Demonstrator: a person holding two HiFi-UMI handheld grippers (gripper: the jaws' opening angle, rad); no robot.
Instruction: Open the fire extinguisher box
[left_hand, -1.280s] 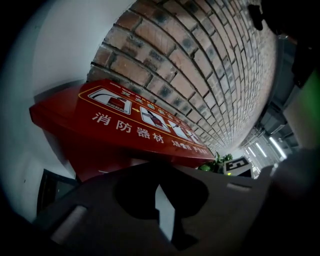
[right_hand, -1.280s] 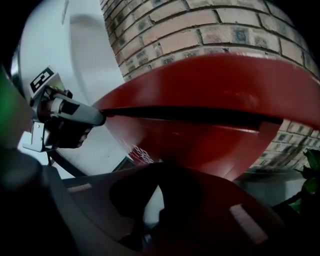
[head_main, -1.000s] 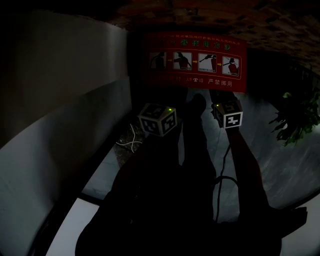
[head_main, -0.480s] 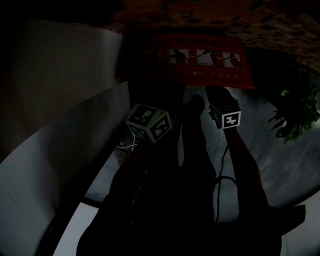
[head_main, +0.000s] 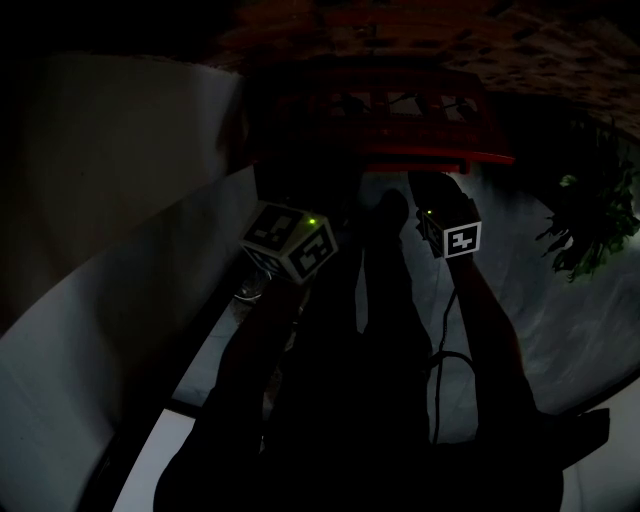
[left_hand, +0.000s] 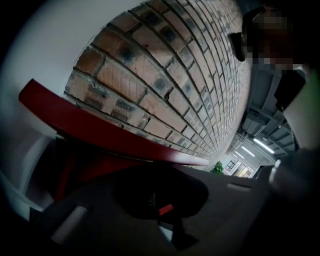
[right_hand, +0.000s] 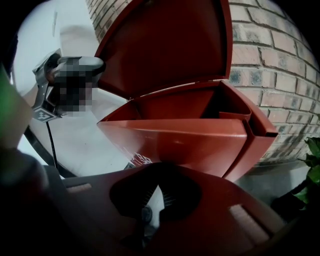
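Note:
The red fire extinguisher box (right_hand: 190, 140) stands against a brick wall with its lid (right_hand: 165, 45) raised steeply. In the dark head view the lid (head_main: 400, 150) shows almost edge-on above both marker cubes. My left gripper (left_hand: 162, 200) points up at the lid's front edge (left_hand: 110, 130), and its jaws are closed with a small red piece between them. Its cube (head_main: 290, 245) sits below the lid's left end. My right gripper (right_hand: 157, 187) hangs in front of the box's front wall, jaws together and holding nothing, its cube (head_main: 455, 235) to the right.
The brick wall (left_hand: 165, 75) rises behind the box. A white panel (head_main: 110, 200) runs along the left. A green plant (head_main: 590, 225) stands at the right of the box. A black cable (head_main: 440, 370) hangs from the right arm over the pale floor (right_hand: 85, 135).
The lid has swung up from nearly face-on to almost edge-on. My left gripper's cube has moved left and a little down and tilted. The right gripper has barely moved.

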